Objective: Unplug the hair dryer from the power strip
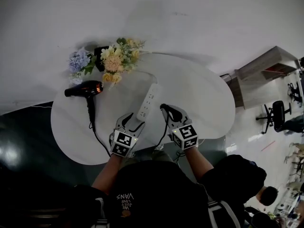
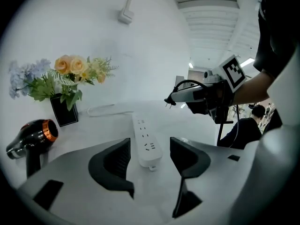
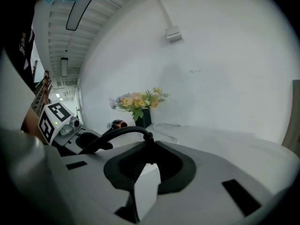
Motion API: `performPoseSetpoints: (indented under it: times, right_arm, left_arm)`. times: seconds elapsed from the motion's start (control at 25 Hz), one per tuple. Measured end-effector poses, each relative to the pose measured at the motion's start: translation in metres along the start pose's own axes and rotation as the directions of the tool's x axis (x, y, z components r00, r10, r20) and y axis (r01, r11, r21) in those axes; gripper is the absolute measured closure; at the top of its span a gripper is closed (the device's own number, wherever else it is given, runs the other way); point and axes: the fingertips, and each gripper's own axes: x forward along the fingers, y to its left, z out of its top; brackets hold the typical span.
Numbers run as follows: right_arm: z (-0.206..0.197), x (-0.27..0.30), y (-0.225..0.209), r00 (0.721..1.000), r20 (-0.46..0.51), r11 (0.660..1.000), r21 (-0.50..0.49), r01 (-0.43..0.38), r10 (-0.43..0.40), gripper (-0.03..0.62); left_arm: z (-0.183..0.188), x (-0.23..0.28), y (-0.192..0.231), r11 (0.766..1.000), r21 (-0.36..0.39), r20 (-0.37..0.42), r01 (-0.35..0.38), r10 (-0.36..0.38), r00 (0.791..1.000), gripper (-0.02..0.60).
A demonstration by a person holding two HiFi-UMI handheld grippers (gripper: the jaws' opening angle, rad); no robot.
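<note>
Flowers [image 1: 116, 61] sit beyond your power strip [image 2: 146, 143]. Left tongs [image 2: 150, 156] released; right tongs [image 3: 148, 156] clench the plug [image 2: 175, 99]; only left gripper view shows prongs [image 2: 168, 103].

A rounded white table [image 1: 204, 99] stands against a white wall [image 1: 190, 18]. At the table's far edge, toward its left, a bunch of peach, yellow and pale blue flowers [image 1: 114, 58] stands upright in a small black vase [image 2: 64, 112]. Off the table's right side are a wooden cabinet [image 1: 266, 65] and a black office chair [image 1: 278, 115]. A small white box [image 2: 125, 16] is fixed high on the wall.
</note>
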Motion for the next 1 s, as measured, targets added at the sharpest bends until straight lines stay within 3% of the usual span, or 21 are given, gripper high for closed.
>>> performPoseSetpoints:
  times: [0.2,0.64,1.0]
  right_arm:
    - [0.002,-0.019,0.004,0.996,0.037,0.996,0.035,0.083,-0.084,0.523]
    - [0.004,-0.06,0.022,0.968,0.09,0.969,0.109,0.223,-0.233,0.523]
    - [0.003,-0.089,0.043,0.936,0.123,0.936,0.171,0.308,-0.33,0.522]
  left_arm:
    - [0.016,-0.019,0.0,0.999,0.041,0.065,0.024,-0.026,0.998,0.308]
    - [0.037,-0.053,-0.003,0.988,0.145,0.171,0.048,-0.073,0.983,0.499]
    - [0.045,-0.081,-0.01,0.982,0.16,0.239,0.099,-0.136,0.961,0.555]
